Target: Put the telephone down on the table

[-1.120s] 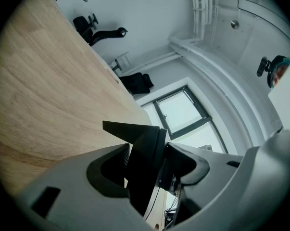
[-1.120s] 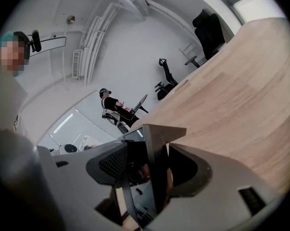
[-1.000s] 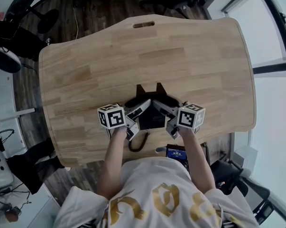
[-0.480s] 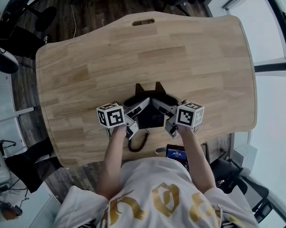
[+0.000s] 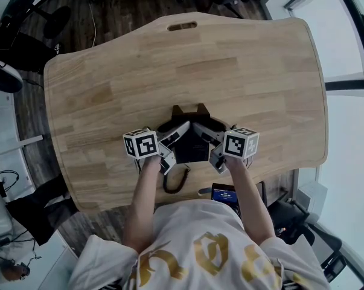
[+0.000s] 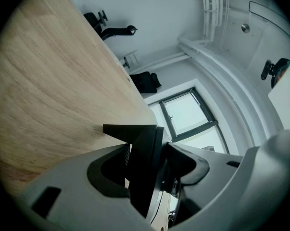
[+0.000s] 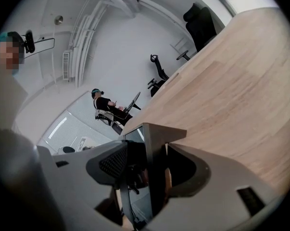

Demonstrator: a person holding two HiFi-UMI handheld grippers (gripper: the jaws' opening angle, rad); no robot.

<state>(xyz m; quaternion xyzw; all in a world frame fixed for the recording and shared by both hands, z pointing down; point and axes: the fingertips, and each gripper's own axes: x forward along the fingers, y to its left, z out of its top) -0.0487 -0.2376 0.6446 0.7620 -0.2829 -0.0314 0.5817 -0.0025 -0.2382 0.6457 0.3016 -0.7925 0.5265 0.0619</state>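
The left hand-held gripper (image 5: 173, 140) and right hand-held gripper (image 5: 213, 140) each clamp the telephone (image 5: 191, 147); uneven lowering could twist it loose onto the desk (image 5: 242, 71).

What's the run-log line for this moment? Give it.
left gripper: jaws clamp black angular telephone | right gripper: same | telephone over near edge of light wooden table | touchdown: unclear

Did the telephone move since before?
Cannot tell: the telephone keeps its spot against the table's slot; from above, lowering wouldn't show.
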